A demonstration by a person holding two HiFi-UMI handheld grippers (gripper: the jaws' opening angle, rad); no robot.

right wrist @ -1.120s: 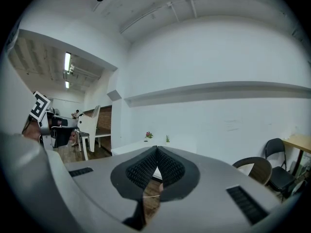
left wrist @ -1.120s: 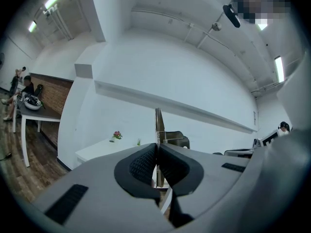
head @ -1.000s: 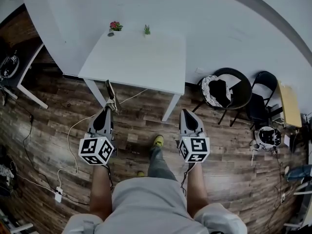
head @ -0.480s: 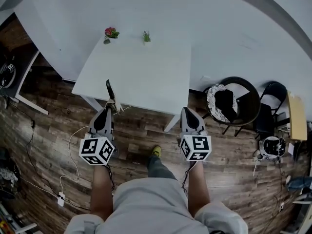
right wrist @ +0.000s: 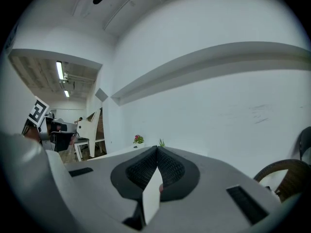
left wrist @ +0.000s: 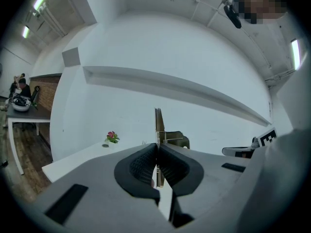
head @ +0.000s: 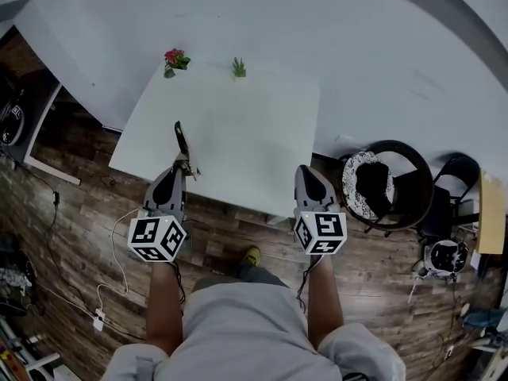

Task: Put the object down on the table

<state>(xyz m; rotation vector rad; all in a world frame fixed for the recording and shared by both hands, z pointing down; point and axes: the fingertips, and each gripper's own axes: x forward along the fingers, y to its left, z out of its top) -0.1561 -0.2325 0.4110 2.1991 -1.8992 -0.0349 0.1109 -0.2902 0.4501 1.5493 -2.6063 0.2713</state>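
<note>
My left gripper (head: pixel 181 170) is shut on a thin flat tool (head: pixel 182 140) with a dark end that sticks up and forward from the jaws, over the near left edge of the white table (head: pixel 238 133). In the left gripper view the tool (left wrist: pixel 158 123) shows edge-on, rising out of the closed pads of that gripper (left wrist: pixel 157 148). My right gripper (head: pixel 306 173) is shut with nothing in it, its tip at the table's near right edge. In the right gripper view its jaws (right wrist: pixel 157 150) meet with no gap.
A small red flower pot (head: pixel 172 59) and a small green plant (head: pixel 239 67) stand at the table's far edge, against the white wall. A round chair with a black and white cushion (head: pixel 379 182) is to the right. A white cable (head: pixel 119 240) lies on the wooden floor.
The person has stepped toward the table, which now lies closer and larger. Both grippers have come from above the floor to the table's near edge, and the left one still holds the tool.
</note>
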